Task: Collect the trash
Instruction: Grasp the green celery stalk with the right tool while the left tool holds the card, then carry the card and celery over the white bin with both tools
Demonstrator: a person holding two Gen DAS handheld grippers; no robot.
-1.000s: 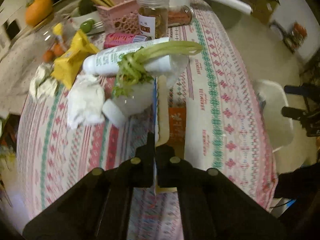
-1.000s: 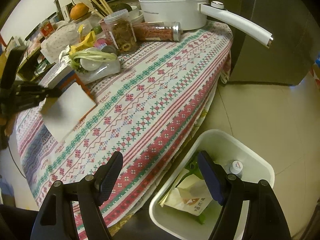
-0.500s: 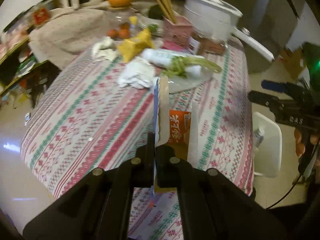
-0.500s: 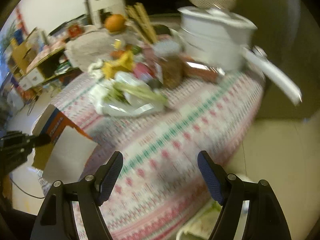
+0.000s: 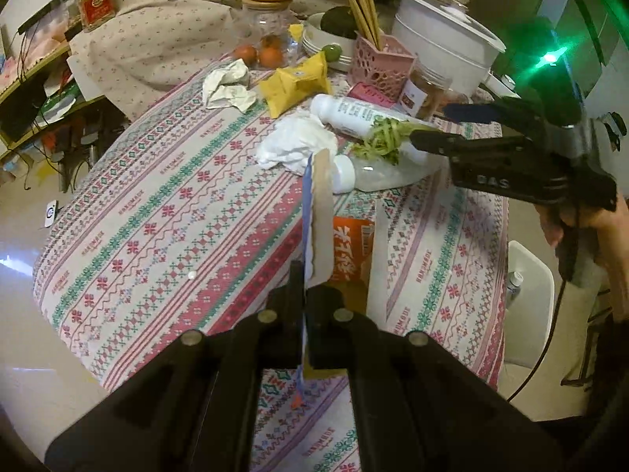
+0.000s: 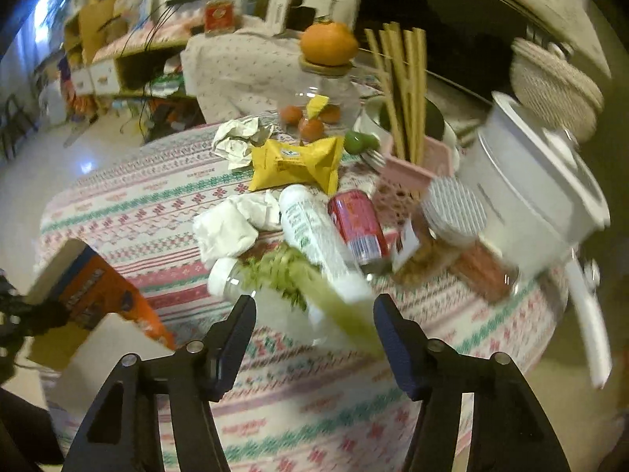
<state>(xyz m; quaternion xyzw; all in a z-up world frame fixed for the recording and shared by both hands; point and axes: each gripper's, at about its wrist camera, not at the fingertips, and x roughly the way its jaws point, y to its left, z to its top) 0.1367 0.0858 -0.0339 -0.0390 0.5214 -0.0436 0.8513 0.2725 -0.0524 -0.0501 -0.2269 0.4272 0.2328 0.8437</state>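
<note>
Two grippers work over the patterned tablecloth (image 5: 165, 212): the left gripper (image 5: 304, 295) is clamped on the flap of an opened orange carton (image 5: 350, 247), held edge-up above the cloth. The right gripper (image 6: 310, 326), jaws apart and just narrowing with nothing pressed between them, hovers over the green stalk (image 6: 314, 279) lying across a clear bottle (image 6: 271, 299) and a white bottle (image 6: 314, 236), beside crumpled tissue (image 6: 228, 232).

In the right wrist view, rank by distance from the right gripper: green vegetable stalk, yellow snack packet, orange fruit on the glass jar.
From the right gripper:
1. Green vegetable stalk, just ahead.
2. Yellow snack packet, mid-table.
3. Orange fruit, far back on the jar.
</note>
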